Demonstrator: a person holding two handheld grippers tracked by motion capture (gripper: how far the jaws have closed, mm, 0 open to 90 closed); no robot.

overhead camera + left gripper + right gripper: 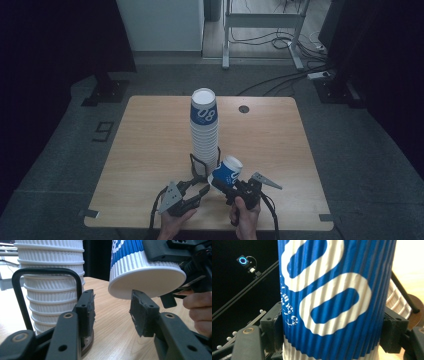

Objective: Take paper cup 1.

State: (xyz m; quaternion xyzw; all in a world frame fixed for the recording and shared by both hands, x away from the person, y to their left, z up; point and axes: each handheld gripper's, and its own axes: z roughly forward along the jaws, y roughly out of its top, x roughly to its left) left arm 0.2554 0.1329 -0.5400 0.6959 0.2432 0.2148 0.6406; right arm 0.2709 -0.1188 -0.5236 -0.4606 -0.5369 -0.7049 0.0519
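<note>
At the near table edge, the right gripper (226, 184) is clamped across the ribbed wall of a blue-and-white paper cup (226, 171), held tilted just off the table (150, 145). The left gripper (196, 187) stands beside it, jaws parted with nothing between them, its pads below the cup's base. Judged light, thin-walled and easily crushed; grip the corrugated sleeve mid-height, gently. Just beyond stands the tall stack of cups (204, 130) in its black wire holder (196, 167).
</note>
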